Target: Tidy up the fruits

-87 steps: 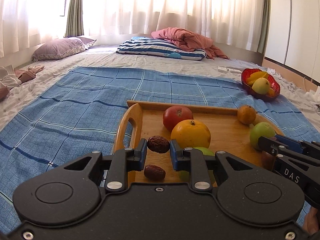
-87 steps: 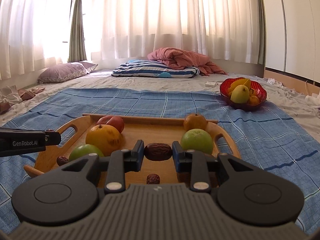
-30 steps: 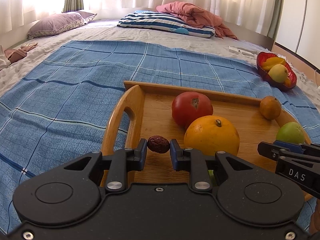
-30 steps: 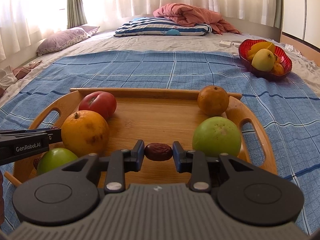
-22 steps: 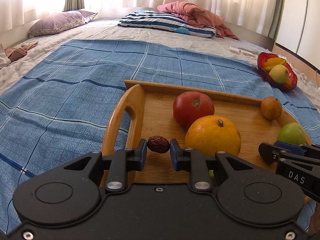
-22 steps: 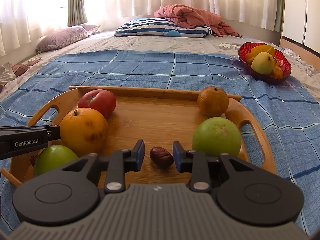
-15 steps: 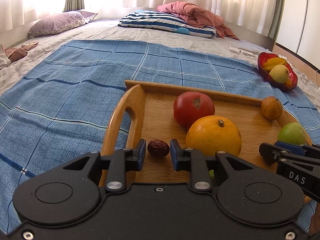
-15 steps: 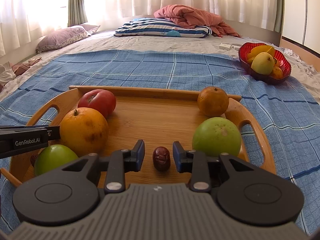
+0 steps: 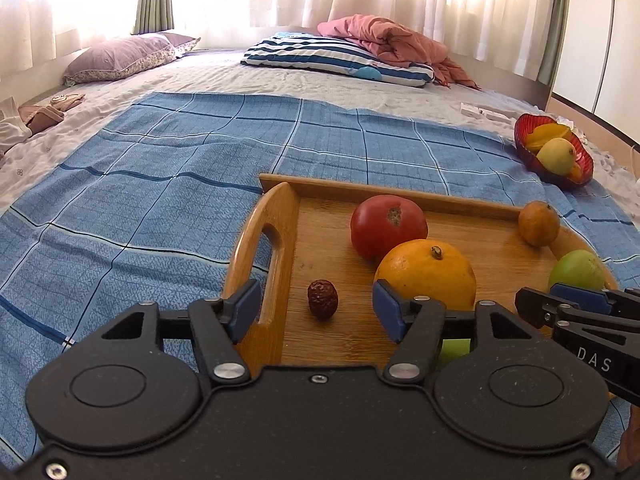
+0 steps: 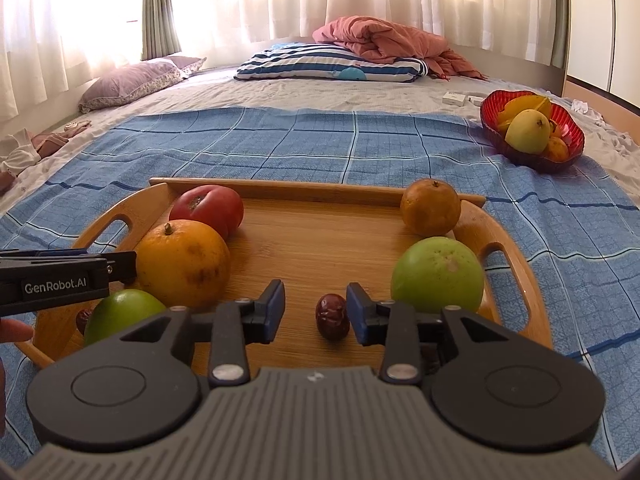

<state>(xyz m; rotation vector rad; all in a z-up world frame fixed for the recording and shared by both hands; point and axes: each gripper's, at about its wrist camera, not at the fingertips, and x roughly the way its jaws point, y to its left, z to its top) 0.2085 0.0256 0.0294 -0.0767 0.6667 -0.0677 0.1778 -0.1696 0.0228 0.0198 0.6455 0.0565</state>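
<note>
A wooden tray (image 9: pixel 276 216) (image 10: pixel 316 190) lies on a blue checked cloth. It holds a red tomato (image 9: pixel 389 227) (image 10: pixel 208 209), a large orange (image 9: pixel 426 274) (image 10: pixel 182 262), a small orange (image 9: pixel 538 224) (image 10: pixel 430 208), a green apple (image 9: pixel 578 270) (image 10: pixel 438 274) and a second green fruit (image 10: pixel 120 314). My left gripper (image 9: pixel 316 310) is open; a dried red date (image 9: pixel 322 298) lies on the tray between its jaws. My right gripper (image 10: pixel 315 312) is open; another date (image 10: pixel 332 316) lies on the tray near its right finger.
A red glass bowl (image 9: pixel 554 154) (image 10: pixel 532 130) with yellow fruit stands at the far right on the bed. A striped pillow (image 10: pixel 332 66), a pink blanket (image 10: pixel 384 42) and a purple pillow (image 9: pixel 120 58) lie at the back. Small white boxes (image 10: pixel 456 99) lie near the bowl.
Both grippers have opened and let go of their dates, which now lie on the tray. Both grippers have drawn back slightly.
</note>
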